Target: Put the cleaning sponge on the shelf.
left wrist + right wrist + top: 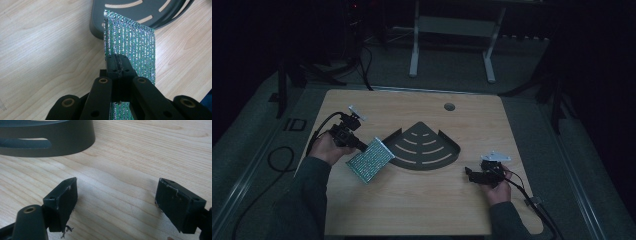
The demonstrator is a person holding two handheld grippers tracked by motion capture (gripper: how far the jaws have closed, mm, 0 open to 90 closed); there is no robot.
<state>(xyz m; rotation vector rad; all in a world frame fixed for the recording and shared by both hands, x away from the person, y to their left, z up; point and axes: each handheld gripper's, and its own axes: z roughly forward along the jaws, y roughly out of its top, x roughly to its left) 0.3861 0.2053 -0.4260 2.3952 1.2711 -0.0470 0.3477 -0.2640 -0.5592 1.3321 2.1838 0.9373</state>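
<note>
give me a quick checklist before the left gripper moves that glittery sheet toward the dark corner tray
1. Grip on the glittery sheet: left gripper fingers are clamped on its near edge: ok.
2. Sheet off the table: it hangs tilted, but whether its low corner is lifted clear: cannot tell.
3. Corner tray free inside: nothing lies on its slotted floor: ok.
4. Right gripper out of the path: open, holding nothing, resting beside the tray: ok.
5. Sheet lined up flat over the tray: it stands on edge beside the rim: not ok.

The shiny mesh sheet (130, 47) has its near end hidden behind the left tool (117, 65), and the dark corner tray (140, 11) is cropped up top.
</note>
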